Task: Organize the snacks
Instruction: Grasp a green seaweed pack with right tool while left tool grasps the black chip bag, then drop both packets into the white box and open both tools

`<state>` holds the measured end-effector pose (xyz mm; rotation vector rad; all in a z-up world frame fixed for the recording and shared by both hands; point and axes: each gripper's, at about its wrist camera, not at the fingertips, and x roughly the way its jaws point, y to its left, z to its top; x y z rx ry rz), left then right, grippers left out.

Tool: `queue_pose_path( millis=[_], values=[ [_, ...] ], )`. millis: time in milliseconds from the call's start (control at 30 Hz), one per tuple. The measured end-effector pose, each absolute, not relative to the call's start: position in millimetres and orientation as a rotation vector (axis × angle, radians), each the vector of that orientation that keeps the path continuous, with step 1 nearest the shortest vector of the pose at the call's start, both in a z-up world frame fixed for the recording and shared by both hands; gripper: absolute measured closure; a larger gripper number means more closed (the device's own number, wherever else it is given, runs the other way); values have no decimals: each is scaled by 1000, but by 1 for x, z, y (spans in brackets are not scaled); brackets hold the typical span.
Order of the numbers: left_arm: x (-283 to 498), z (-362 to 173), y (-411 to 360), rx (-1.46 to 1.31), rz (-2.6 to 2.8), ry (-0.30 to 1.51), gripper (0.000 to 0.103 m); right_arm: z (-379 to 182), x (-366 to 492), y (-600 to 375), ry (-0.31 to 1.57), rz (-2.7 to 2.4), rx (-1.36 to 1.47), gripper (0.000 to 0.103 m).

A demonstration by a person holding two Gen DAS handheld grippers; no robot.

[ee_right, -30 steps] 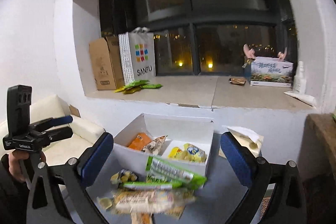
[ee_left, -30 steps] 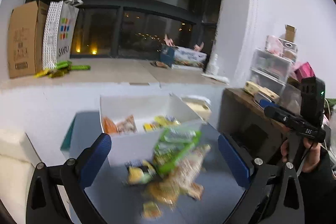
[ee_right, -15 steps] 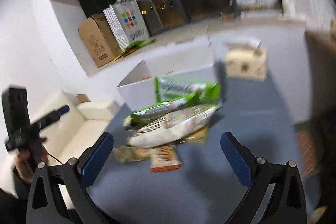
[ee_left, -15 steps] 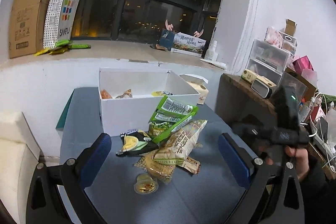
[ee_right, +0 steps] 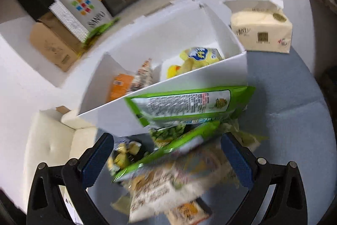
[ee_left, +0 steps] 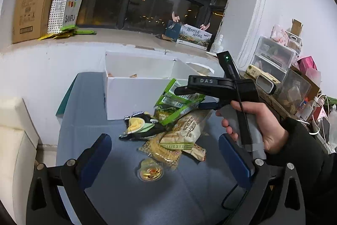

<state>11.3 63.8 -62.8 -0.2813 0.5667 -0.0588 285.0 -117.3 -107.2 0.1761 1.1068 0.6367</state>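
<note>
Dim indoor light; dark fisheye corners; right wrist view motion-blurred, left sharp

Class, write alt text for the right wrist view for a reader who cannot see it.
The open right gripper hangs over a blurred pile of snack bags on a grey table, green packets leaning on a white divided box holding snacks.

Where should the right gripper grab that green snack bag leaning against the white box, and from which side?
Take the green bag by its free upper edge, coming from above. It leans tilted on the white box with its lower end buried in the snack pile, so only the top edge stands clear. The right gripper is open and already low over the pile.
</note>
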Motion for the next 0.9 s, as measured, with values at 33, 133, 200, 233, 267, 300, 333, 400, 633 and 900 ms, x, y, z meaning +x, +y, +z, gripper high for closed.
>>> queue_pose_path(
  millis=[33,133,200,233,267,300,333,400,633,900],
  values=[
    [10,-64,65,-283,-57,568,0,-111,288,-114,1119,632,169,1],
    [10,-68,68,-291,-46,573,0,-125,291,-108,1177,626,162,59],
    [10,-70,70,-293,-41,576,0,-131,290,-113,1193,640,191,76],
    [12,-72,71,-293,-35,581,0,-132,287,-120,1187,661,219,81],
    [14,-74,73,-296,-32,588,0,-131,283,-128,1180,670,249,85],
    [18,-77,74,-302,-32,599,0,-129,280,-134,1171,681,267,85],
    [22,-79,74,-307,-32,611,0,-122,275,-143,1145,697,292,88],
    [29,-84,73,-310,-40,628,0,-108,267,-155,1091,716,300,89],
    [95,-108,73,-287,-62,778,0,-36,236,-200,874,828,372,90],
    [179,-147,87,-321,-33,954,3,7,181,-240,671,797,240,89]
  ],
)
